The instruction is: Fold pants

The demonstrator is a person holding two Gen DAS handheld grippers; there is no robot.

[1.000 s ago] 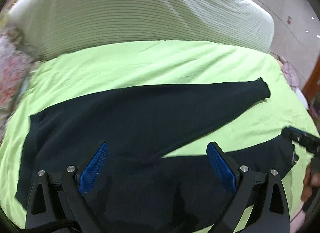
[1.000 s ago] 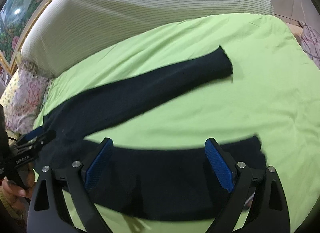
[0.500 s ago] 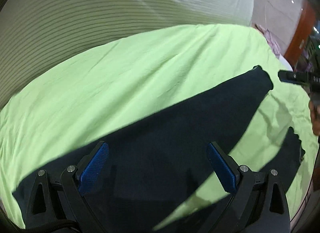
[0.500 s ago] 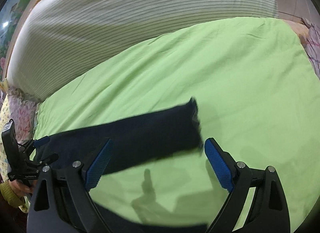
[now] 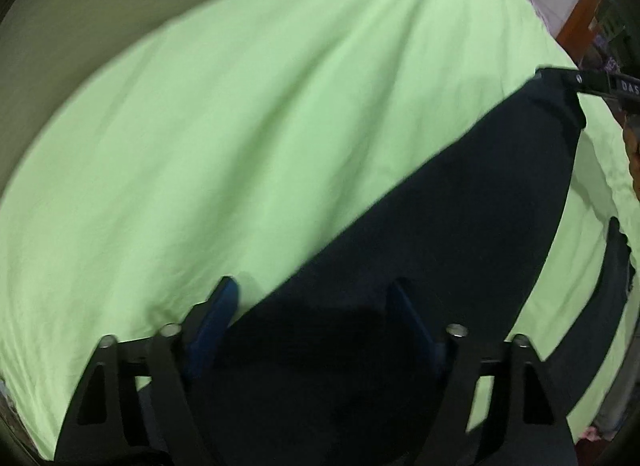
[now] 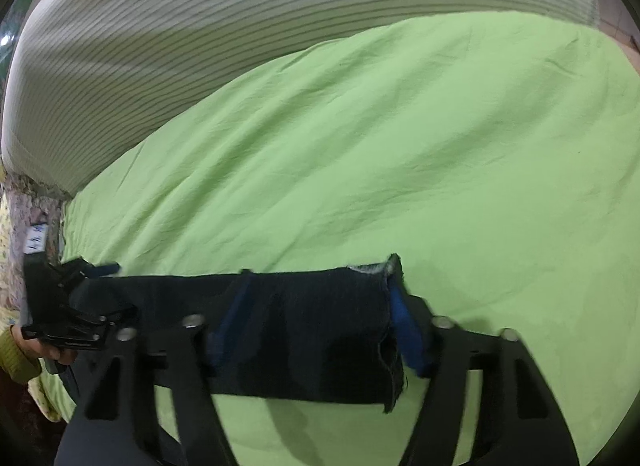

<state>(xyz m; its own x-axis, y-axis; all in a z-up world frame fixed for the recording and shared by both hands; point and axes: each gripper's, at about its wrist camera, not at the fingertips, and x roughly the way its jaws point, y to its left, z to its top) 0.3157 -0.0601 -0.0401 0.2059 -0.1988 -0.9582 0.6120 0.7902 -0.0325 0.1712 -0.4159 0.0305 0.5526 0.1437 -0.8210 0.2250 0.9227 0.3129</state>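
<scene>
Beyond pants (image 6: pixel 304 330) hem: open green sheet (image 6: pixel 400 145), striped pillow (image 6: pixel 240 25).

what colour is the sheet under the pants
Light green sheet, clearest in the right wrist view.

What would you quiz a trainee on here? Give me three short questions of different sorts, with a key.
1. True or false: the pants are red.
2. The sheet they lie on is: A white, B green, C blue.
3. Fill in: the pale cover beyond the sheet bears thin ____.
Key: 1 false; 2 B; 3 stripes.
</scene>
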